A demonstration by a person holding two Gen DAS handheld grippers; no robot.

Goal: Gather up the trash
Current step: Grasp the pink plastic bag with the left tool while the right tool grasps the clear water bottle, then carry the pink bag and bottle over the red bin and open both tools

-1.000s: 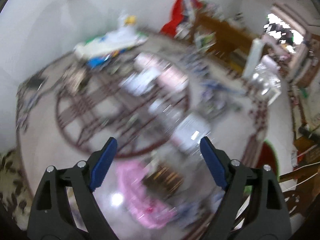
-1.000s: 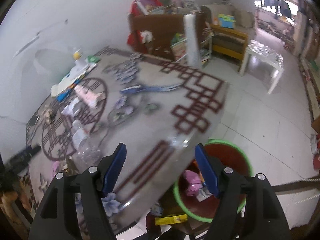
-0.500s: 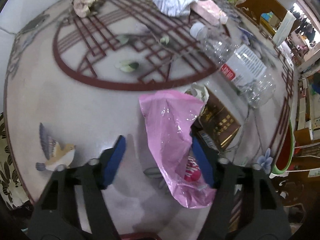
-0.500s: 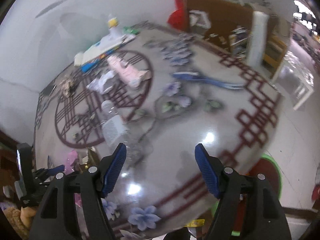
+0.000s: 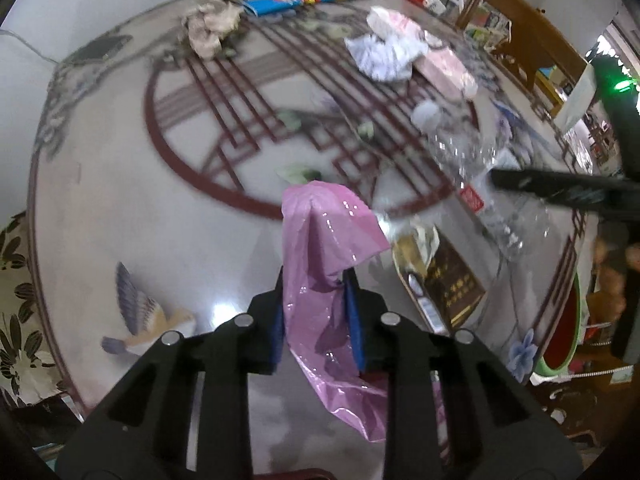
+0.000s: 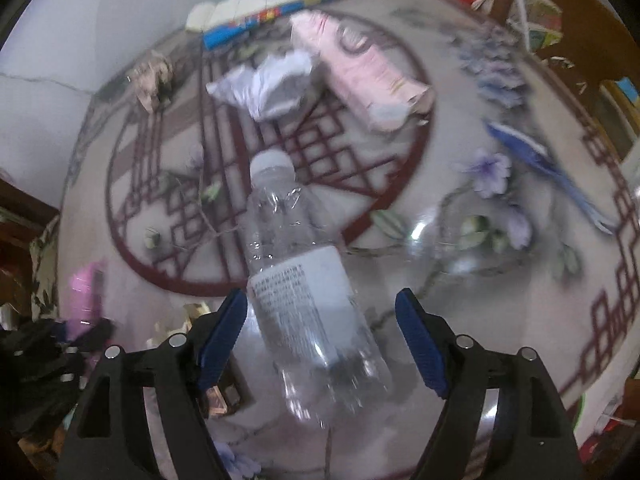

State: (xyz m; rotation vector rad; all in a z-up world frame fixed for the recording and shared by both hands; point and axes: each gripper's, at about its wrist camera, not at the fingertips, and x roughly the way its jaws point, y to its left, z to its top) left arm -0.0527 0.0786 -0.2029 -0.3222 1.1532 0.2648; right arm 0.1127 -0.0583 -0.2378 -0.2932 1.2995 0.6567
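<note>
On the round patterned tabletop (image 5: 120, 208), near its front edge: left tongs (image 5: 316, 312) clenched on a pink plastic bag (image 5: 324, 264), blue pads (image 5: 353, 320) pressed against the film from both sides, one end of the bag peaking up above the pads, the other drooping toward the camera. Just right of the bag, a dark gold-printed packet (image 5: 444, 276) with a crumpled scrap on top. Farther right, a clear plastic bottle (image 6: 296, 276) lying on its side, white cap (image 6: 271, 163) pointing away, white label facing up. Right tongs (image 6: 320, 320) straddling the bottle's labelled part, jaws opening, blue pads (image 6: 420, 344) clear of the plastic on both sides, nothing gripped. Beyond the bottle, a crumpled white paper (image 6: 268, 88) touching a pink pack (image 6: 360, 76); a wad of beige paper (image 6: 154, 76) off to the left; a blue-edged package (image 6: 248, 24) at the far rim by the wall. Below the tabletop's right edge, a green-rimmed red bin (image 5: 564, 332), contents hidden from view
</note>
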